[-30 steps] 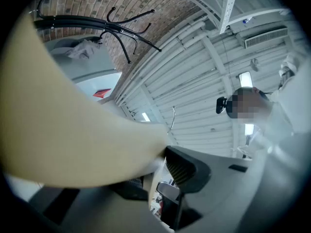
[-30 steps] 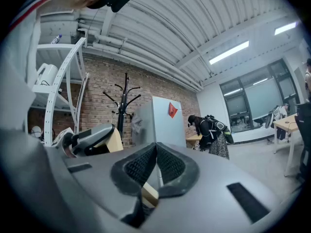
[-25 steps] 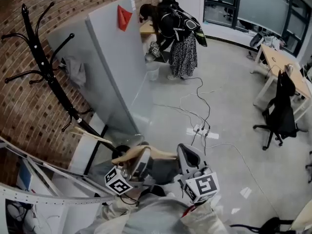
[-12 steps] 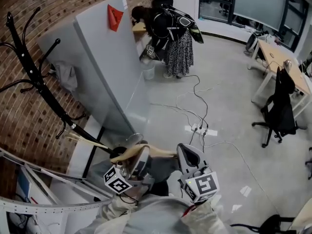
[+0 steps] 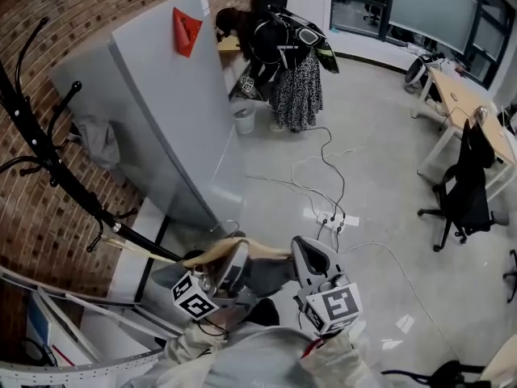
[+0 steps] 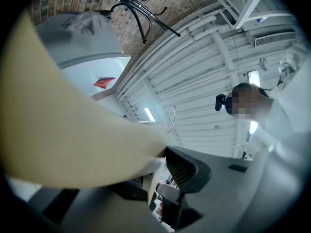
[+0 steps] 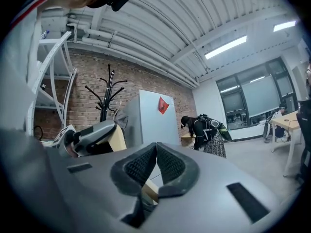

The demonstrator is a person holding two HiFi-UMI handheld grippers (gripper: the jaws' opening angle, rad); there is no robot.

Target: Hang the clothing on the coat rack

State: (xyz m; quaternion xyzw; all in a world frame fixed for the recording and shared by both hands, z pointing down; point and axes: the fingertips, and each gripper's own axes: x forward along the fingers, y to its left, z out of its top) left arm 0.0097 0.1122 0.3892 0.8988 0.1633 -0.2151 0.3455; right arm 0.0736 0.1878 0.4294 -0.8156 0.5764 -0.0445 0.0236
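A tan wooden hanger with a metal hook lies across my two grippers, close to my chest. My left gripper is shut on its left part. In the left gripper view the wood fills the frame beside the dark pad. Dark grey cloth shows under the hanger between the grippers. My right gripper sits at the hanger's right end. Its pads meet at the tips, with a strip of the hanger's wood behind them. The black coat rack stands at the far left by the brick wall.
A grey panel with a red flag leans beside the rack, and grey cloth hangs behind it. A person bends over at the back. Cables and a power strip lie on the floor. A white metal frame is at lower left.
The head view has swung, so the coat rack and panel have slid toward the left edge. Both grippers and the hanger keep the same place in front of me.
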